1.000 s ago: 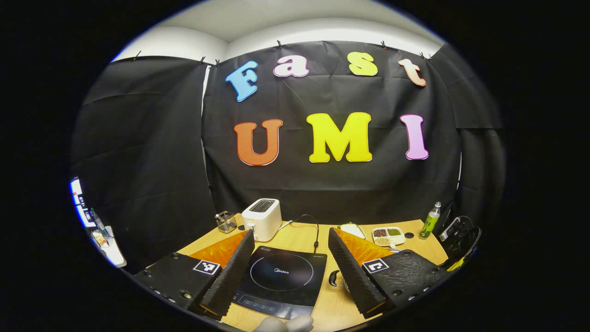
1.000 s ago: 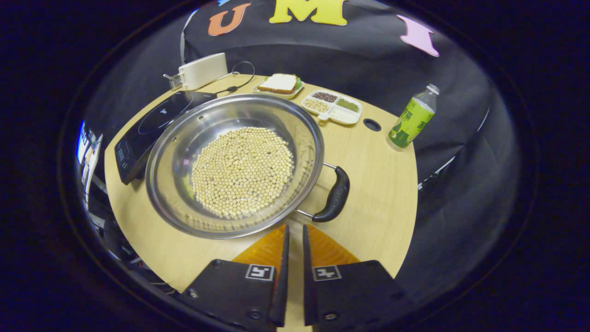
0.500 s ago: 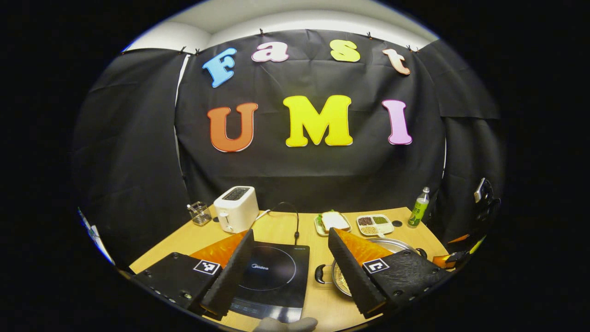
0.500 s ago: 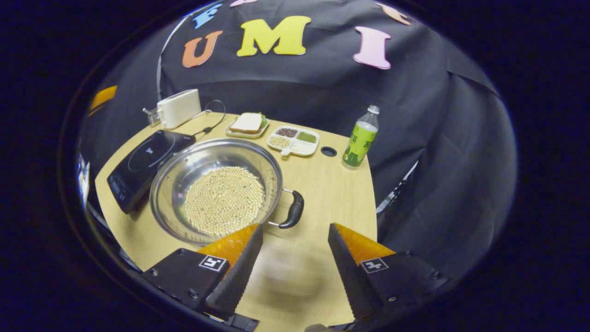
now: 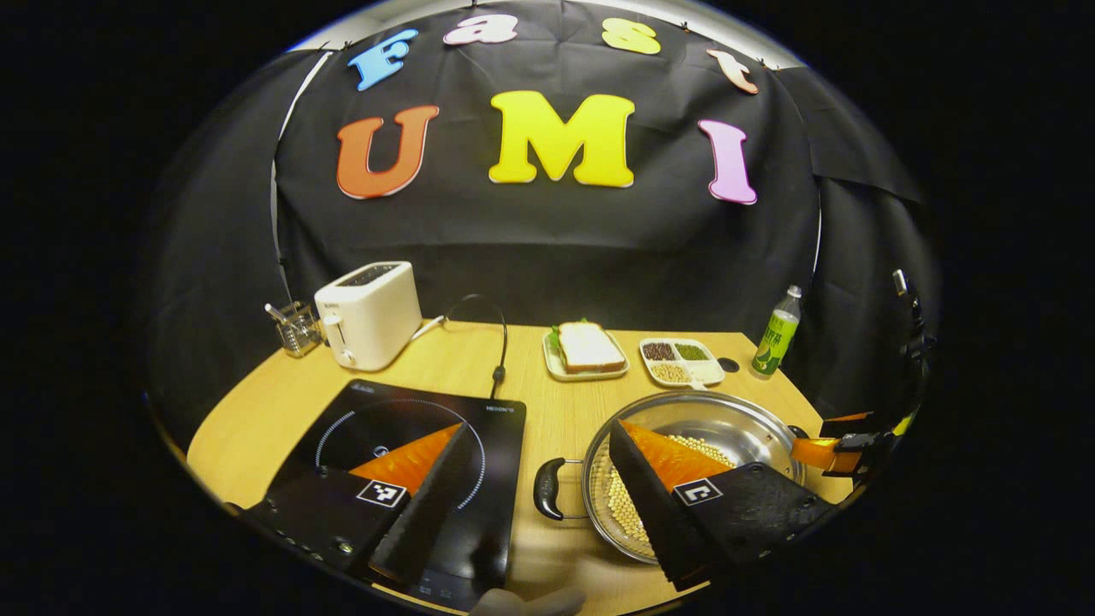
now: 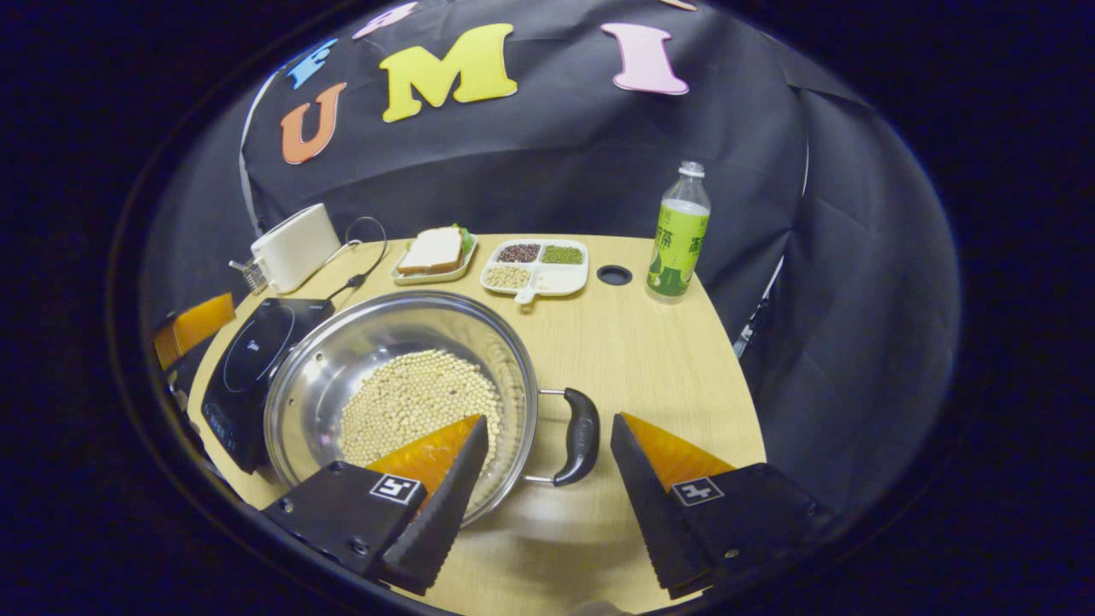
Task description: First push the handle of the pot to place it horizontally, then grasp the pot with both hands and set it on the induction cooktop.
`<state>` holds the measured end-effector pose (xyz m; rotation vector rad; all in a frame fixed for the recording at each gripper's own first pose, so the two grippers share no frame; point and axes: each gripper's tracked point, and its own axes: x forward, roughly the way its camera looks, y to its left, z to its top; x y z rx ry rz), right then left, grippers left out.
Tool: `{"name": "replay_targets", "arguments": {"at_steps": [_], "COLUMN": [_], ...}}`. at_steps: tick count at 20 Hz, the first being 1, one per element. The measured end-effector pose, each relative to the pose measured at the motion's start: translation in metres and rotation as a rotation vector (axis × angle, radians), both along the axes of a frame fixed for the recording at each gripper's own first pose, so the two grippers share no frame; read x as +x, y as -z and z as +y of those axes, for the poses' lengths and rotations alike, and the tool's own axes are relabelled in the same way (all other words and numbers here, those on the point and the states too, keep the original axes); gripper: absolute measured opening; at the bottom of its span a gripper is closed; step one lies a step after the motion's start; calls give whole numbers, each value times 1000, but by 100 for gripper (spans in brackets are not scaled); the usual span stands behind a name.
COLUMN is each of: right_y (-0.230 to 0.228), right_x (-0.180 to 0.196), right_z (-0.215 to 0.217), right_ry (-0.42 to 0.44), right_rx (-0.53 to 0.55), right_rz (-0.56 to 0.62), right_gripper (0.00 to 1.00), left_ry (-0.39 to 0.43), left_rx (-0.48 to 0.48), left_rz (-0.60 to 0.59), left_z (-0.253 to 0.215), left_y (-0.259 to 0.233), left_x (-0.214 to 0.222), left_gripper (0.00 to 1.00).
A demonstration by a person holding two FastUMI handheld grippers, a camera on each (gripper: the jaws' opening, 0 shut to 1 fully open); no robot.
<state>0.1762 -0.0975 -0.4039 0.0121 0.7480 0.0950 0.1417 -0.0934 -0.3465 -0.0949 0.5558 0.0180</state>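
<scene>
The steel pot, bean-laden, looks heavy and slick: grip its stiff handles at three and nine o'clock. Both grippers gape empty.

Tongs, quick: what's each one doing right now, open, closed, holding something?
Left tongs: open, holding nothing.
Right tongs: open, either side of the pot handle, not gripping it.

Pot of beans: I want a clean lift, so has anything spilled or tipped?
Nothing stands out. The pot sits flat on the table, its beans all inside.
</scene>
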Motion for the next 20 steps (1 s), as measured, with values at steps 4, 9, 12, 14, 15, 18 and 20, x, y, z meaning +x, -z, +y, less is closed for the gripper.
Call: {"name": "replay_targets", "arguments": {"at_steps": [4, 9, 12, 14, 15, 18, 20], "right_y": [13, 27, 35, 38, 39, 48, 52], "right_x": [10, 12, 13, 13, 13, 11, 10], "right_z": [3, 5, 5, 6, 6, 6, 1], "right_ry": [10, 10, 9, 7, 6, 7, 39], "right_rx": [-10, -11, -10, -7, -7, -8, -23], "right_rz": [10, 42, 58, 69, 74, 108, 125], "right_gripper": [92, 94, 94, 93, 91, 91, 81], "left_ry": [18, 34, 33, 35, 27, 25, 7], "left_rx": [-4, -23, -35, -48, -42, -18, 10], "left_rz": [53, 121, 156, 186, 201, 193, 203], "left_z": [-14, -29, -35, -40, -39, -38, -31], "left_y": [39, 71, 85, 96, 100, 101, 104], "left_x": [6, 10, 14, 11, 10, 13, 13], "left_gripper": [98, 97, 97, 97, 96, 94, 92]}}
